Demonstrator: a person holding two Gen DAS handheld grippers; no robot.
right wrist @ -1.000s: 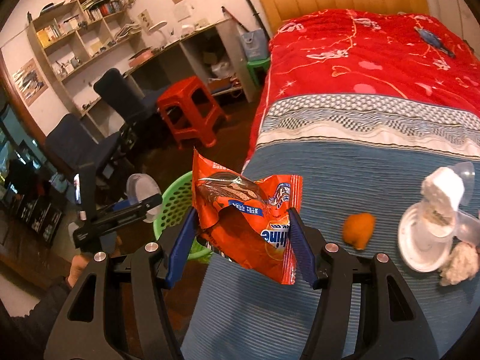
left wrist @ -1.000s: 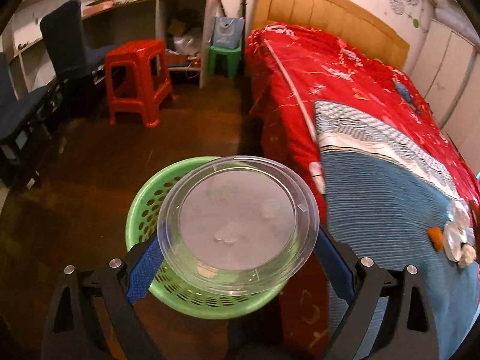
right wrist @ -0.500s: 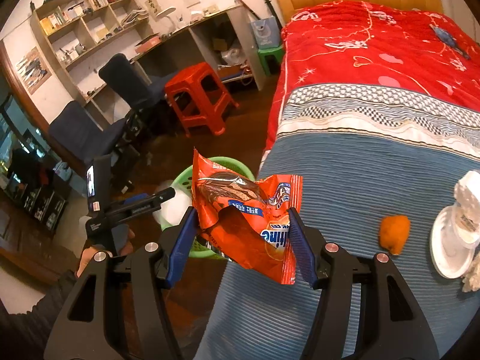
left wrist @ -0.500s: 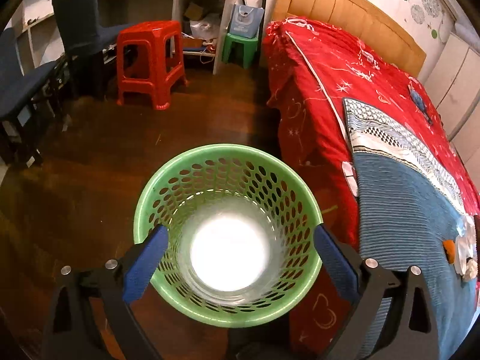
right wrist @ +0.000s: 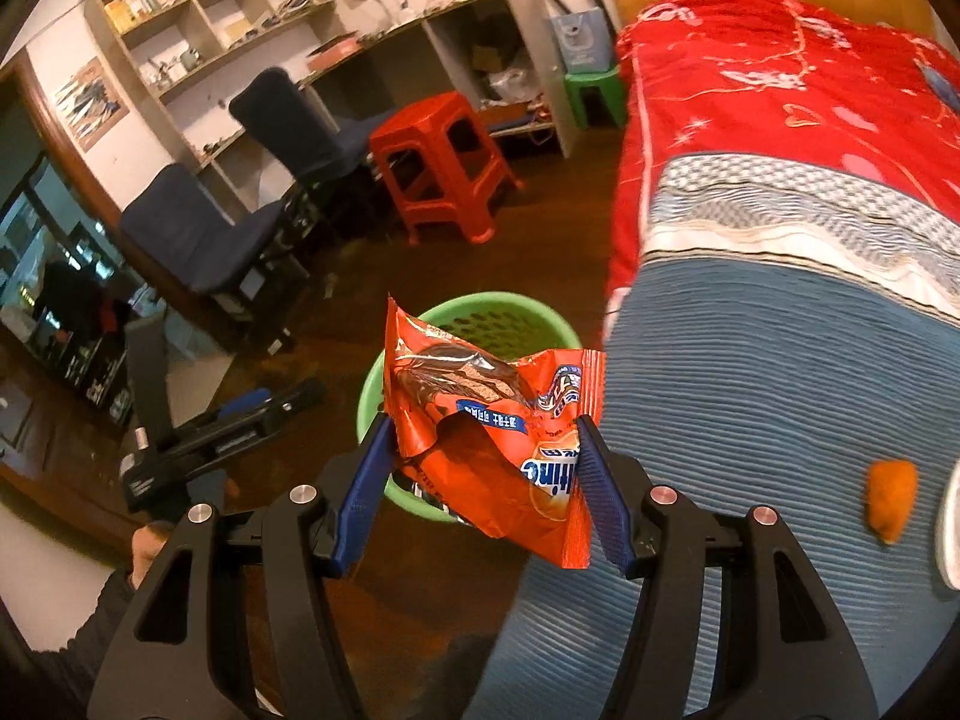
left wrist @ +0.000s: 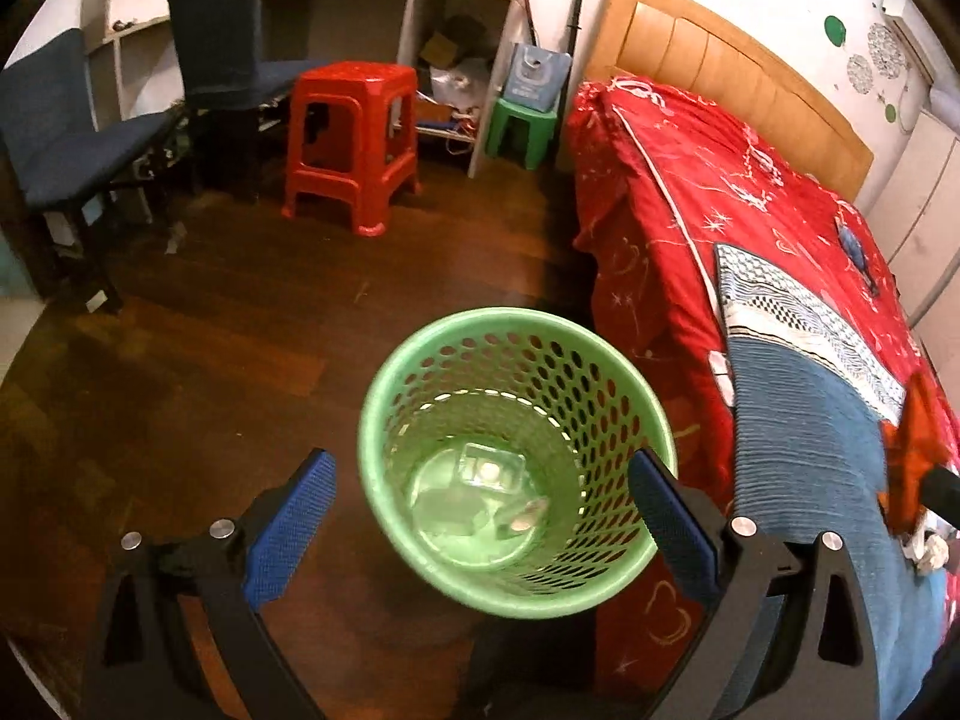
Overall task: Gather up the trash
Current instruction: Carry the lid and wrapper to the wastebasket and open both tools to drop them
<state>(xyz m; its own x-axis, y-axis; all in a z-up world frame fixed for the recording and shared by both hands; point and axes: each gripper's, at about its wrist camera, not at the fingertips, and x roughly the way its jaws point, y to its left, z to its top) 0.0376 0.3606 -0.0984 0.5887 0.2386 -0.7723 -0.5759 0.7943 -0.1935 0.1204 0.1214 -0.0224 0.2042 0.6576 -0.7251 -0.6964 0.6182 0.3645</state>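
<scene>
green basket (left wrist: 414, 525) holds clear plastic tub (left wrist: 480, 501); left tool (left wrist: 480, 516) released, right tool (right wrist: 483, 462) grasping orange wrapper (right wrist: 498, 438).

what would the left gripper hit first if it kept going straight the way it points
Probably the green basket: it sits dead ahead between the open left gripper's fingers, likely at its rim or inside wall; depth is unclear.

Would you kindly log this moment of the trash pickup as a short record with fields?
bin: green basket on the floor beside the bed
bin contents: clear plastic container at the bottom
left tongs: open, empty, above the basket
right tongs: shut on orange snack wrapper, basket behind it
left on bed: orange scrap
</scene>
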